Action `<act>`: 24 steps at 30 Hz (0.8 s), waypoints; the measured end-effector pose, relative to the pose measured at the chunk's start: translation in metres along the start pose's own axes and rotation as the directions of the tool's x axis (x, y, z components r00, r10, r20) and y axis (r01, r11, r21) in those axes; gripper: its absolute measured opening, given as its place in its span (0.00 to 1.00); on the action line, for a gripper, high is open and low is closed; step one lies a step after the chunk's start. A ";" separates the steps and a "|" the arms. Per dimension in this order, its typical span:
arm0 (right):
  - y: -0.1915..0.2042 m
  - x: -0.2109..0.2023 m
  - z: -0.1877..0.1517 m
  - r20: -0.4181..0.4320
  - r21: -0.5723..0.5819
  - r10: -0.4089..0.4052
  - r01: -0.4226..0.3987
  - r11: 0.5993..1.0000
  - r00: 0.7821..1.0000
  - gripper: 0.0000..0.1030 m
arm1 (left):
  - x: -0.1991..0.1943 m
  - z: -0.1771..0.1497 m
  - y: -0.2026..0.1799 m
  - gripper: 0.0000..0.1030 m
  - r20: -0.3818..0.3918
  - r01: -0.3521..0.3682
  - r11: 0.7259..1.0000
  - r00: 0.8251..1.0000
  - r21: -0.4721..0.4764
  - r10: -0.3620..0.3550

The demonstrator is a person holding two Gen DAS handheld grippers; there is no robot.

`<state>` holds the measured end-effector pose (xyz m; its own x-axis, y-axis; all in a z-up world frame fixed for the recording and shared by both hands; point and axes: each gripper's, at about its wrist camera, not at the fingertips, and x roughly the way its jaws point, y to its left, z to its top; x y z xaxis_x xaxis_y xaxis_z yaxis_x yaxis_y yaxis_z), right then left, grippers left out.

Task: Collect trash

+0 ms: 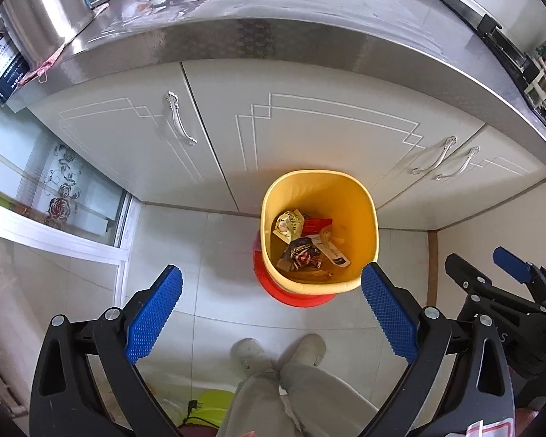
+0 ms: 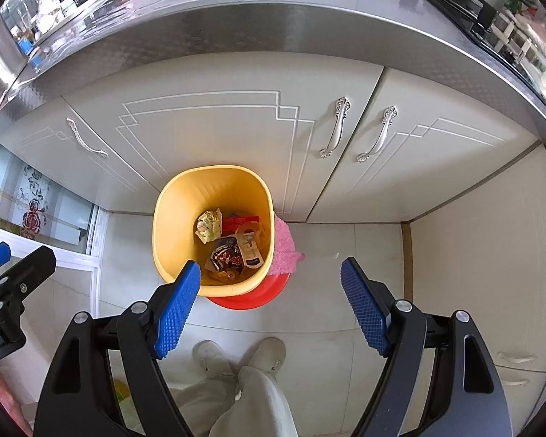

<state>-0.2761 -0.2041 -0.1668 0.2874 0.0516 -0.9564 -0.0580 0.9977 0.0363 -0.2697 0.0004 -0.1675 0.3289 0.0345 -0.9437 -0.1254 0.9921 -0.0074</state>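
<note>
A yellow trash bin [image 1: 367, 225] stands on the floor on a red base [image 1: 273, 287], in front of the cabinets. It holds several crumpled wrappers [image 1: 302, 244]. My left gripper [image 1: 271, 276] is open and empty, high above the floor just short of the bin. In the right wrist view the bin [image 2: 171, 218] sits left of centre with the wrappers [image 2: 229, 244] inside. My right gripper [image 2: 271, 273] is open and empty above the bin's near right side. The right gripper also shows in the left wrist view [image 1: 498, 269].
Grey cabinet doors [image 2: 207, 131] with silver handles [image 2: 335, 127] stand behind the bin under a steel counter [image 1: 273, 11]. A pink cloth [image 2: 285, 247] hangs beside the bin. The person's feet [image 1: 280, 353] stand on the tiled floor. A glass door [image 1: 54, 196] is at left.
</note>
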 end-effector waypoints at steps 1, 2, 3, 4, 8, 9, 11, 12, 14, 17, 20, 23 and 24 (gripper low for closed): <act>0.000 -0.001 0.000 0.000 -0.002 0.003 -0.003 1.000 1.000 0.78 | 0.000 -0.001 0.000 0.95 0.000 -0.002 1.000 1.000 -0.001 0.002; 0.001 -0.002 -0.001 0.001 -0.004 0.004 -0.004 1.000 1.000 0.78 | 0.000 -0.001 -0.001 0.95 0.000 -0.011 1.000 1.000 0.000 0.011; 0.001 -0.002 -0.001 0.001 -0.006 0.004 -0.004 1.000 1.000 0.78 | 0.001 -0.002 -0.001 0.95 -0.002 -0.017 1.000 1.000 0.004 0.017; 0.002 -0.002 -0.002 0.000 -0.009 0.006 -0.006 1.000 1.000 0.78 | 0.001 -0.003 -0.001 0.95 -0.001 -0.023 1.000 1.000 0.007 0.023; 0.005 -0.002 -0.005 -0.001 -0.016 0.007 -0.007 1.000 1.000 0.78 | 0.001 -0.005 0.001 0.95 -0.004 -0.027 1.000 1.000 0.005 0.027; 0.005 -0.002 -0.006 -0.001 -0.017 0.007 -0.007 1.000 1.000 0.78 | 0.001 -0.005 0.001 0.95 -0.003 -0.028 1.000 1.000 0.004 0.028; 0.005 -0.002 -0.005 -0.001 -0.019 0.008 -0.008 1.000 1.000 0.78 | 0.000 -0.006 0.002 0.95 -0.004 -0.025 1.000 1.000 0.003 0.025; 0.005 -0.001 -0.005 -0.002 -0.019 0.008 -0.009 1.000 1.000 0.78 | 0.000 -0.006 0.003 0.95 -0.001 -0.025 1.000 1.000 0.002 0.025; 0.006 -0.002 -0.006 -0.003 -0.021 0.008 -0.008 1.000 1.000 0.78 | -0.001 -0.006 0.004 0.95 -0.001 -0.023 1.000 1.000 -0.001 0.023; 0.007 -0.003 -0.006 -0.005 -0.022 0.009 -0.009 1.000 1.000 0.78 | -0.001 -0.007 0.005 0.95 0.002 -0.021 1.000 1.000 -0.001 0.021; 0.008 -0.003 -0.006 -0.001 -0.024 0.011 -0.011 1.000 1.000 0.78 | -0.002 -0.008 0.005 0.95 0.003 -0.019 1.000 1.000 -0.005 0.019; 0.008 -0.003 -0.005 0.000 -0.025 0.013 -0.013 1.000 1.000 0.78 | -0.002 -0.007 0.005 0.95 0.001 -0.018 1.000 1.000 -0.010 0.018; 0.008 -0.004 -0.005 0.000 -0.027 0.012 -0.012 1.000 1.000 0.78 | -0.003 -0.007 0.005 0.95 0.001 -0.019 1.000 1.000 -0.013 0.019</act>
<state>-0.2824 -0.1962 -0.1645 0.2870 0.0633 -0.9558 -0.0869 0.9954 0.0398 -0.2781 0.0046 -0.1676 0.3273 0.0534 -0.9434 -0.1434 0.9896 0.0062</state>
